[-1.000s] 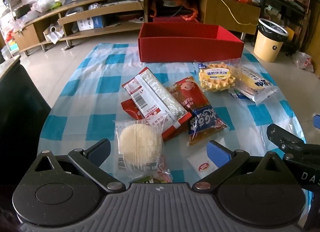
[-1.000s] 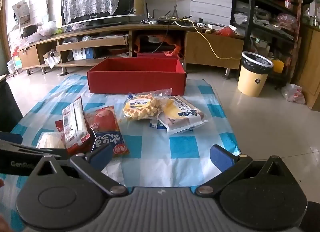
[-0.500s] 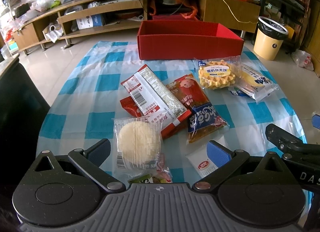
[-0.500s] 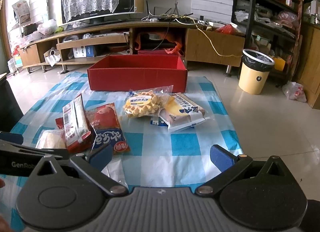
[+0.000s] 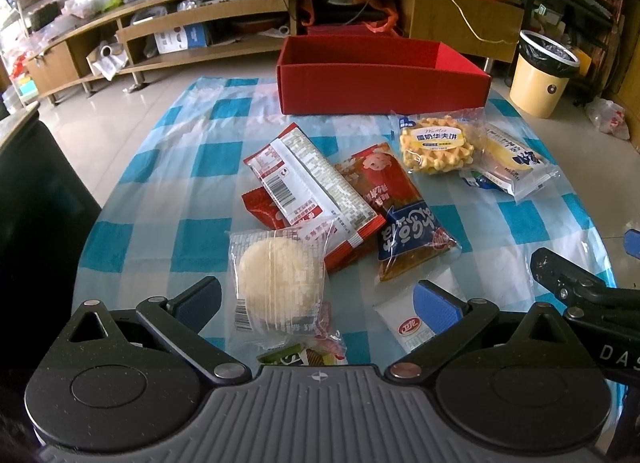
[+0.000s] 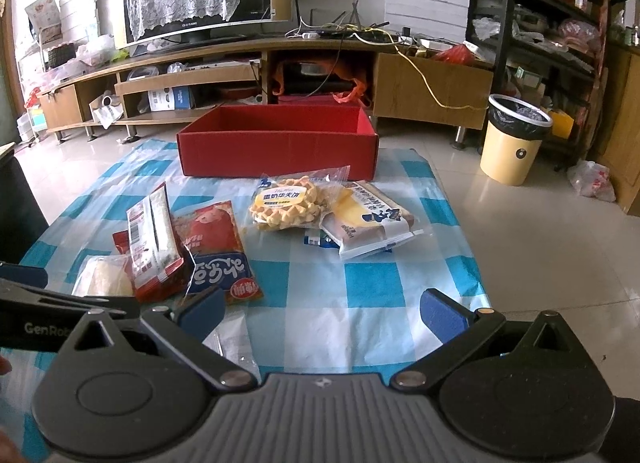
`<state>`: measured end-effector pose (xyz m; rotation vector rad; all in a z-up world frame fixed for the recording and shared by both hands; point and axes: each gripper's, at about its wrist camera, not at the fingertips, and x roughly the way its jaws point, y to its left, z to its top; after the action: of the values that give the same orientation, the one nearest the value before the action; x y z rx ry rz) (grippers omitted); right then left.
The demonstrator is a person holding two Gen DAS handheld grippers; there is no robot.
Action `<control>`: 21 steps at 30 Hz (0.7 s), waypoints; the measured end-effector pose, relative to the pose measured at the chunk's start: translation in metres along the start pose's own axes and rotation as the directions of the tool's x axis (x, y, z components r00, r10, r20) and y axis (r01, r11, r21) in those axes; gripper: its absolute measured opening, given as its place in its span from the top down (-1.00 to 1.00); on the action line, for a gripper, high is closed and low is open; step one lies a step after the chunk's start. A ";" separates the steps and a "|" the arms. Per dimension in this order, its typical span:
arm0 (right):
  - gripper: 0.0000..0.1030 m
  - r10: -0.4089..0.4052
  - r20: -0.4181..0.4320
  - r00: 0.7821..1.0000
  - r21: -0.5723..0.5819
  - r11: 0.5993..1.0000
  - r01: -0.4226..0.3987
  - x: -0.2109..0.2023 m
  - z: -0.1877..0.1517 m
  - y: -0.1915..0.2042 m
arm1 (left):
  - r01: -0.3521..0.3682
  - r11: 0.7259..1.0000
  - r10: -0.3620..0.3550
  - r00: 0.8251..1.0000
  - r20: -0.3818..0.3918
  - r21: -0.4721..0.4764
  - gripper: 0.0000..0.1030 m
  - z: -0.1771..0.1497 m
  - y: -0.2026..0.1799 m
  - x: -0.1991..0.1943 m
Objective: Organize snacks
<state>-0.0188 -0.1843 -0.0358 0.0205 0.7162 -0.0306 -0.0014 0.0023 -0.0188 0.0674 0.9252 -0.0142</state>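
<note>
Hovering low over the cloth (image 5: 168, 167) with both jaws wide open and nothing held: left gripper (image 5: 318, 299) straddling the rice cake pack (image 5: 278, 283), right gripper (image 6: 322, 309) above bare cloth near the white sachet (image 6: 234, 343). Box (image 5: 382, 81) standing empty at the far edge, all snacks still outside it.

Risk, as a judgement: closing on the rice cake could also pinch the red pack (image 5: 308, 191) overlapping its far corner and drag it along; thin slippery film may slide out of the pads.

Rice cake pack lying flat, long axis running away from the gripper. Red pack lying diagonal, from far left to near right.
</note>
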 end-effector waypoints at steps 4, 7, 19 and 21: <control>-0.96 0.002 -0.005 1.000 0.000 1.000 -0.002 0.000 0.000 0.000 | 0.000 1.000 0.000 1.000 -0.001 0.000 -1.00 0.000 0.000 0.000; -0.96 0.002 -0.005 1.000 0.000 1.000 -0.002 0.001 0.000 0.000 | 0.000 1.000 0.000 1.000 -0.003 0.000 -1.00 0.000 0.000 0.000; -0.96 0.014 -0.018 1.000 0.004 1.000 -0.014 0.001 -0.001 0.000 | -0.003 1.000 0.003 1.000 -0.015 -0.001 -0.99 -0.001 0.001 0.001; -0.96 0.015 -0.020 1.000 0.004 1.000 -0.015 0.001 -0.002 0.001 | -0.004 1.000 0.004 1.000 -0.017 -0.001 -0.99 -0.001 0.001 0.001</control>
<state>-0.0190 -0.1836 -0.0377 0.0295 0.7360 -0.0177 -0.0014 0.0037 -0.0206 0.0680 0.9421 -0.0097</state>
